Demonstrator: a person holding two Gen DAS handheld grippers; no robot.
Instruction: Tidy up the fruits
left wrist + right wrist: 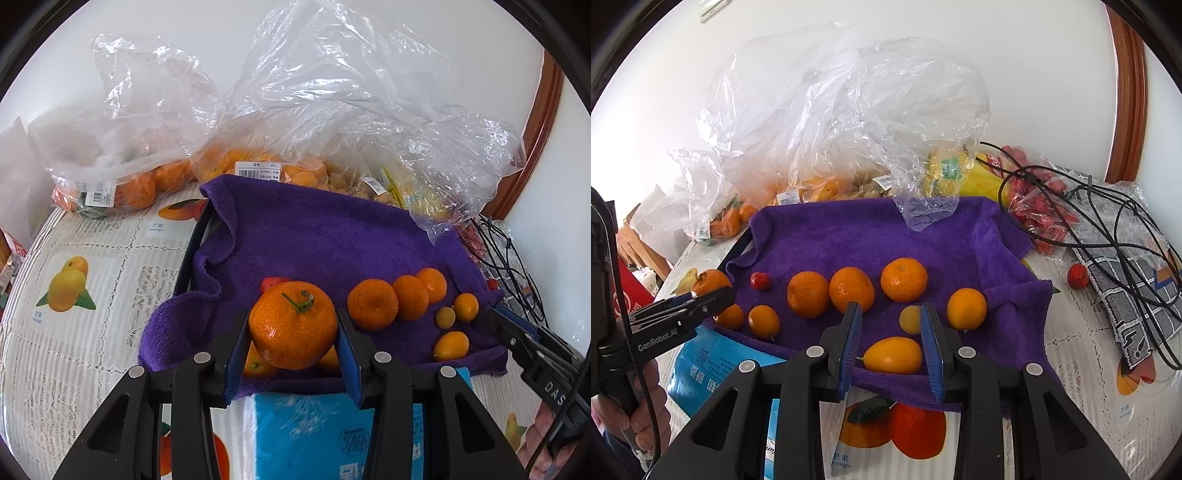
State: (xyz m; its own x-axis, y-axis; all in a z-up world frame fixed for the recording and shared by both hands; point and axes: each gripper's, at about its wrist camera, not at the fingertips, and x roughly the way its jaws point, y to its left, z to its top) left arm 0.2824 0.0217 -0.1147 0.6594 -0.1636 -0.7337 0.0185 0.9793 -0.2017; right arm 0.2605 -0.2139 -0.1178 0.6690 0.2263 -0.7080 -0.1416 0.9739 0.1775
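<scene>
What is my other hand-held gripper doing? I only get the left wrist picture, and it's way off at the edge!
Observer: The right hand-held gripper is open and holds nothing.
Operator: Is there any fruit near it?
Observer: Yes, a kumquat lies on the purple towel between its fingers.
Operator: What's the red thing peeking out behind my mandarin?
Observer: It's a small round red fruit, lying on the towel by itself.
</scene>
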